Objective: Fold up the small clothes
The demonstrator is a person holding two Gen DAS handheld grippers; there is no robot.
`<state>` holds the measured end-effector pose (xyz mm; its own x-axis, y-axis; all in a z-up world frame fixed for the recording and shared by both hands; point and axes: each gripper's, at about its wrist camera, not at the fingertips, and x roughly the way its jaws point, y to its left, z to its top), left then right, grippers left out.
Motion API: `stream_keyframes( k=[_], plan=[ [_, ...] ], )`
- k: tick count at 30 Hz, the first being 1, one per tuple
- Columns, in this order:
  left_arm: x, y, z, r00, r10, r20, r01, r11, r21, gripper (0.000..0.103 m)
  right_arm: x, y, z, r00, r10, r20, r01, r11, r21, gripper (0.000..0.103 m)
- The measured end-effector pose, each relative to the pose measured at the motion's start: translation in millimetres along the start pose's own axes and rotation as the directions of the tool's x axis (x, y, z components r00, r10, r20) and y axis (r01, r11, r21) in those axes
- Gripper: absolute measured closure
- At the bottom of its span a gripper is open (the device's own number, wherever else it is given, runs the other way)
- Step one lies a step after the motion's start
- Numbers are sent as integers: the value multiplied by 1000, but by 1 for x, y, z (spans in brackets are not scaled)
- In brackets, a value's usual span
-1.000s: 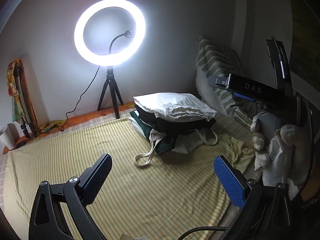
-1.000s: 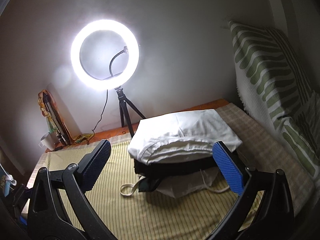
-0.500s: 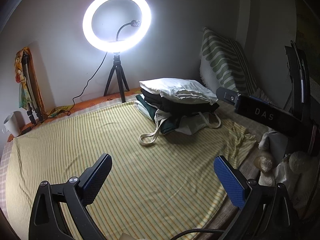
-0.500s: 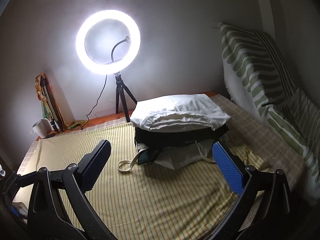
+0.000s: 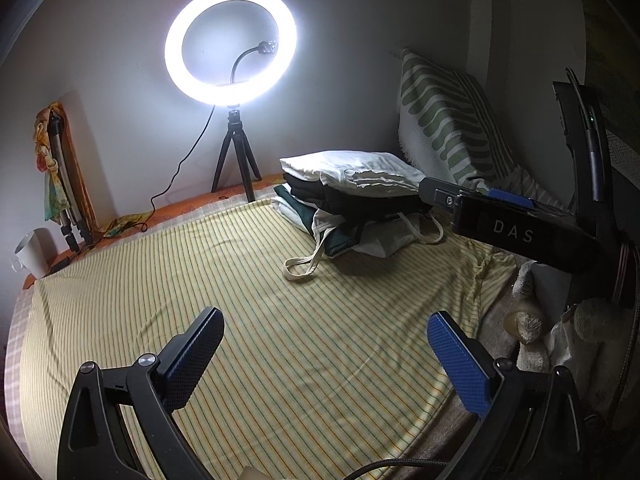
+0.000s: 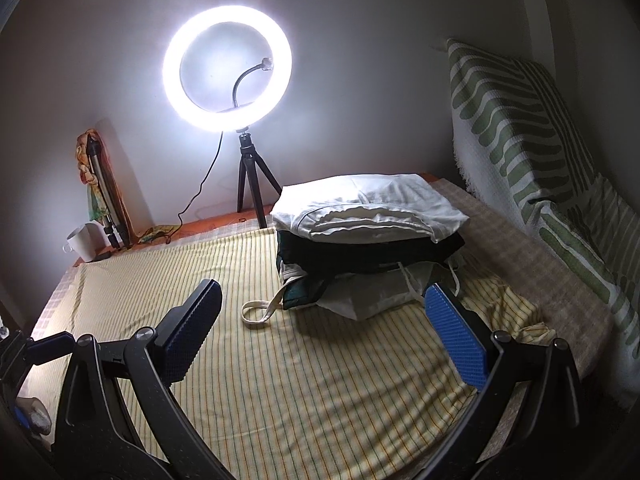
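Note:
A stack of folded clothes [image 5: 356, 196] sits at the far right of a yellow striped sheet [image 5: 240, 300]; a white garment [image 6: 360, 208] lies on top, black and dark green ones below, with a cream strap loop [image 6: 256, 312] trailing out. My left gripper [image 5: 324, 356] is open and empty, low over the sheet's near part. My right gripper [image 6: 320, 332] is open and empty, just in front of the stack. The right gripper's body [image 5: 516, 232] shows in the left wrist view beside the stack.
A lit ring light on a tripod [image 5: 232, 48] stands at the back wall. A green-striped cushion [image 6: 520, 128] leans at the right. A white mug [image 5: 32, 252] and folded tripod stand far left. Soft toys [image 5: 532, 320] lie right of the sheet.
Both grippers have drawn back from the stack and now look lower over the sheet. Both stayed open and empty. The stack has not moved.

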<state>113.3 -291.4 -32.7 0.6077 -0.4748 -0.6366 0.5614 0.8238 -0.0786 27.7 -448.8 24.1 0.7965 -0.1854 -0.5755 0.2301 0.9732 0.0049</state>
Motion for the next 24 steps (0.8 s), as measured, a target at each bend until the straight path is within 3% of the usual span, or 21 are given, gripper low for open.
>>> stream_keyframes(
  k=[24],
  plan=[
    [-8,1,2,1000,9,21,-9,1000,8,0,0,1,-5,1000,4,-12,-4,1000,9,0]
  ],
)
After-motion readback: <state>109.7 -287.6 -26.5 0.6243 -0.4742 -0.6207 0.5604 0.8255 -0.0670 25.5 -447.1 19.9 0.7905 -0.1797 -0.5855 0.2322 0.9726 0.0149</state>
